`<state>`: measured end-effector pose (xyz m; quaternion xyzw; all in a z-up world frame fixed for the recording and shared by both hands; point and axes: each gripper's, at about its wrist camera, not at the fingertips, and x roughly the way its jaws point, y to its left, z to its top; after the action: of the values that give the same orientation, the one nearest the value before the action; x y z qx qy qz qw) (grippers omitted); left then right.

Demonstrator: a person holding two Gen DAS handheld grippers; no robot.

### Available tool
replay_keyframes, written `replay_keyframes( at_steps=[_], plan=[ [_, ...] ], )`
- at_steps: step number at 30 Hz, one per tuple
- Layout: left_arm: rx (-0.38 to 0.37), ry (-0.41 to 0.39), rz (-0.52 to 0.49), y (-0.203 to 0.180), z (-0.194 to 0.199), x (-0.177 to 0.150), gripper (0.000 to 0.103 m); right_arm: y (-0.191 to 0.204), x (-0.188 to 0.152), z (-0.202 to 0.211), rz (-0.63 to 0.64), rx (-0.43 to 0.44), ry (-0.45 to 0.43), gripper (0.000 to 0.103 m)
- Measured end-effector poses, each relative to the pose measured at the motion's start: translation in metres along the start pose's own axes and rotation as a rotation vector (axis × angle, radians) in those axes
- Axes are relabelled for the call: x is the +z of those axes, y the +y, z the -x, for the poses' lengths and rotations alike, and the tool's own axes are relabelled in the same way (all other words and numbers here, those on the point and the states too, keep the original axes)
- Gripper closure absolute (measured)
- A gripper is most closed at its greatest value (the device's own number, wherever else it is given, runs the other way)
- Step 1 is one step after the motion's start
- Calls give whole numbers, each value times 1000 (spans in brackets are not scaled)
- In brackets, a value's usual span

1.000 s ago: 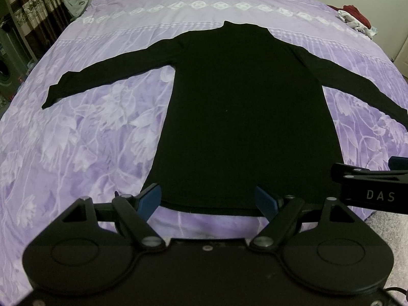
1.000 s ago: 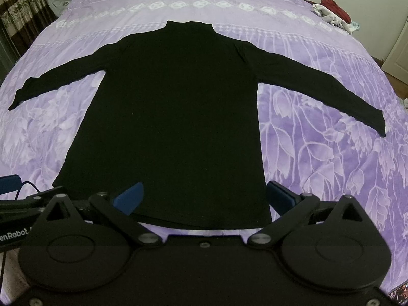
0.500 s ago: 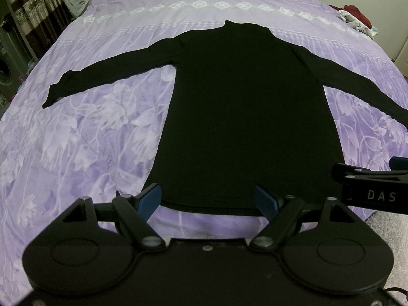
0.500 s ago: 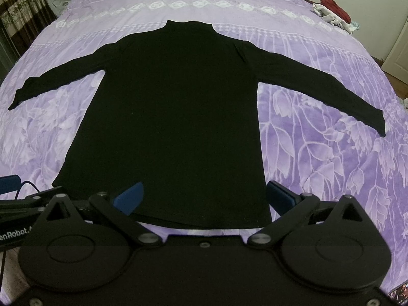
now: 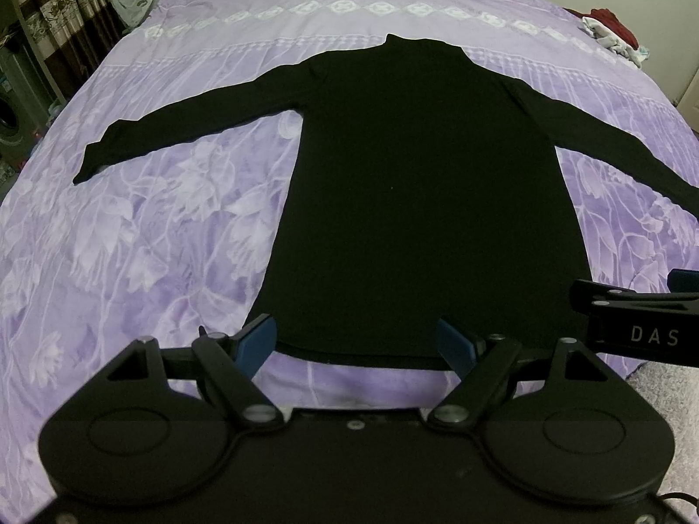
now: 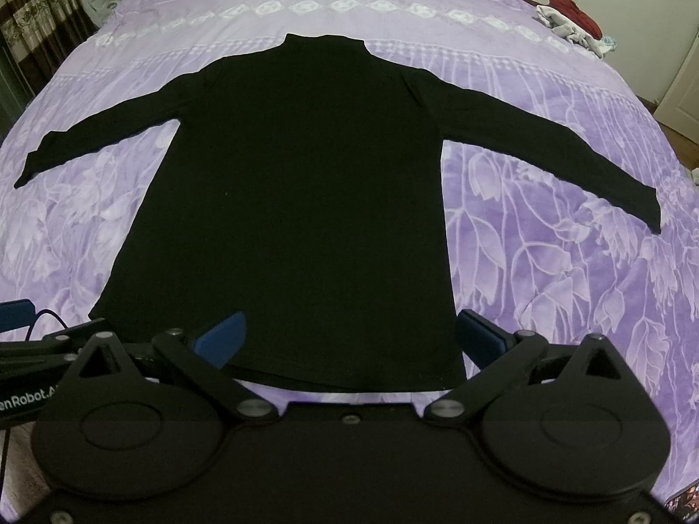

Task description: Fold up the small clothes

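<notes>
A black long-sleeved high-neck top lies flat on a purple flowered bedspread, sleeves spread to both sides, collar far, hem near. It also shows in the right wrist view. My left gripper is open and empty, hovering just before the hem's left half. My right gripper is open and empty, just before the hem's right half. The right gripper's side shows at the right edge of the left wrist view.
A pile of red and white clothes lies at the bed's far right corner. Curtains hang at the far left. A door stands to the right. The bedspread stretches wide on both sides of the top.
</notes>
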<state>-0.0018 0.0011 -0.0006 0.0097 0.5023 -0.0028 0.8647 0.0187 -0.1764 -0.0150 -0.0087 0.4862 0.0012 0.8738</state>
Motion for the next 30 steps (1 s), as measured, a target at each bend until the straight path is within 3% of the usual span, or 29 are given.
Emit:
replay_keyframes(
  at_steps=[30],
  plan=[
    [5,-8,-9,12,-2,-5,21,-3,2,-3,-2,-2,-3,5]
  ],
)
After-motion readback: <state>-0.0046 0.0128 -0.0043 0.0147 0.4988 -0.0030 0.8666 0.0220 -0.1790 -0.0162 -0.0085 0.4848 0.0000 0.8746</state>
